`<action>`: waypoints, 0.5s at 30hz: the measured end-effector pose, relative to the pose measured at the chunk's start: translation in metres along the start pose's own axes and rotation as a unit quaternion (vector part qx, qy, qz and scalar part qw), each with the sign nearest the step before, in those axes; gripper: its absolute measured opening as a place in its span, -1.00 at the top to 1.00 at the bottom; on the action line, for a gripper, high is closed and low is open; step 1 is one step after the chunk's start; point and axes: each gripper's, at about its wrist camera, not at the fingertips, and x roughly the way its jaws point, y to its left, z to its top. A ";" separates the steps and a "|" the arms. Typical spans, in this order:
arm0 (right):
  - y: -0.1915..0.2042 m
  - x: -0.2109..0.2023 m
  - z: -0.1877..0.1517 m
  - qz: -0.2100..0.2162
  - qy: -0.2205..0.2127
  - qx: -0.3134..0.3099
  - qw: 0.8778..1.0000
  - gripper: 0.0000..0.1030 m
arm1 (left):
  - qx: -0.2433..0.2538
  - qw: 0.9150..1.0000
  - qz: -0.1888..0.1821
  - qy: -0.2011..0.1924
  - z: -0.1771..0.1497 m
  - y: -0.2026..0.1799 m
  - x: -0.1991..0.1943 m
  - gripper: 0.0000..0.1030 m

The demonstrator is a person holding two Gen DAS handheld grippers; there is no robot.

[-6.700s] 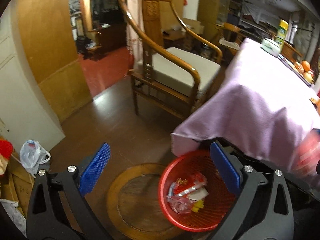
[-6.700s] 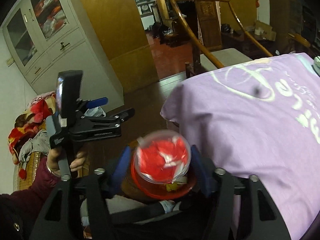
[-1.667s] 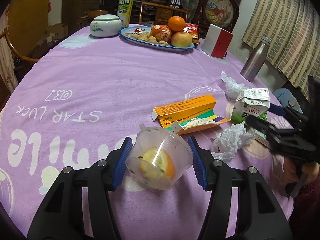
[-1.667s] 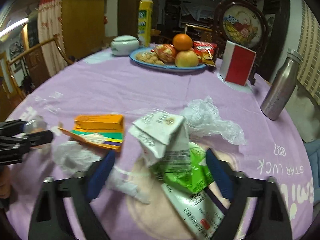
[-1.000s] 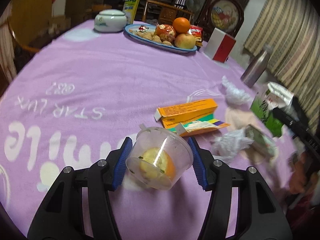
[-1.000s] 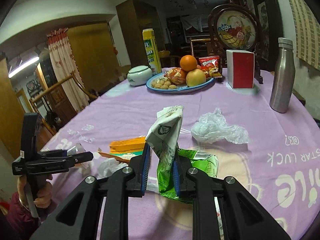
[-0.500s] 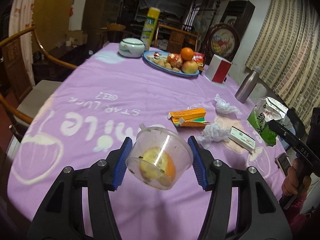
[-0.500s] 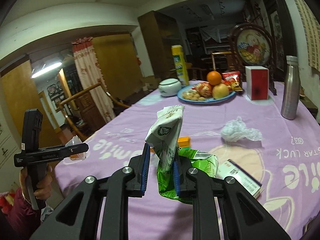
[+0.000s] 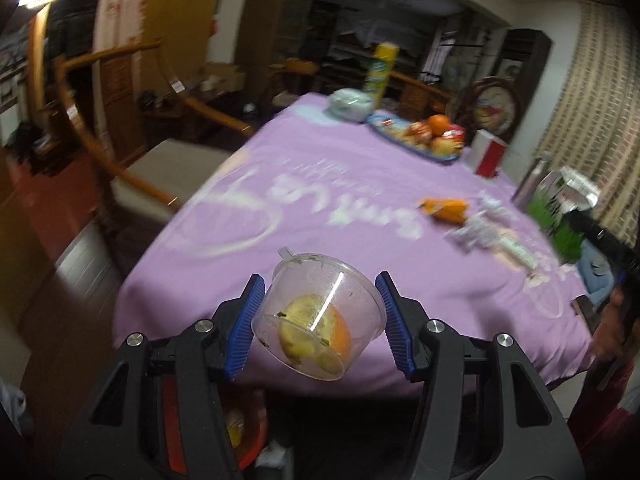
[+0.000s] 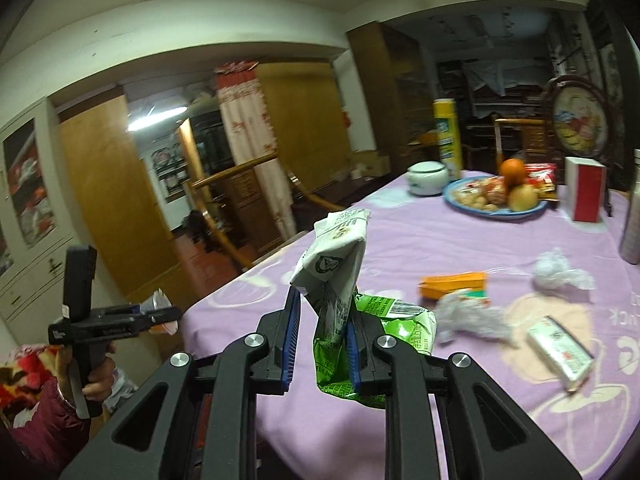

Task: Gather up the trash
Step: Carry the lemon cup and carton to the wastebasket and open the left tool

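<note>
My left gripper (image 9: pixel 320 326) is shut on a clear plastic cup (image 9: pixel 320 320) with orange fruit scraps inside, held in the air off the near edge of the purple table (image 9: pixel 320 184). My right gripper (image 10: pixel 320 340) is shut on a crumpled green and white milk carton (image 10: pixel 340 280), held above the table's near corner. The left gripper with the cup shows at the left of the right wrist view (image 10: pixel 156 312). A red trash bin (image 9: pixel 240 436) shows partly below the left gripper. An orange box (image 10: pixel 452 282), crumpled plastic (image 10: pixel 468 314) and a small white box (image 10: pixel 558 344) lie on the table.
A blue fruit plate (image 10: pixel 496 200), a red box (image 10: pixel 584 194), a white lidded pot (image 10: pixel 428 176), a yellow can (image 10: pixel 448 138) and a steel bottle (image 10: pixel 632 220) stand at the far side. A wooden armchair (image 9: pixel 160 168) stands left of the table.
Both grippers have drawn back from the table toward its near edge, each holding its piece of trash. The left gripper has swung left and the bin has come into view below it.
</note>
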 end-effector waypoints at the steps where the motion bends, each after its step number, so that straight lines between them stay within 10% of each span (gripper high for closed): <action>1: 0.009 0.006 -0.001 0.010 0.008 -0.003 1.000 0.59 | -0.007 1.000 0.012 0.010 -0.011 0.012 -0.002 -0.10; 8: 0.058 0.038 -0.011 0.043 0.058 -0.026 0.997 0.60 | -0.045 0.994 0.078 0.064 -0.060 0.077 0.013 -0.45; 15: 0.112 0.069 -0.021 0.080 0.105 -0.063 0.989 0.60 | -0.047 0.990 0.129 0.014 -0.065 0.099 -0.005 -0.86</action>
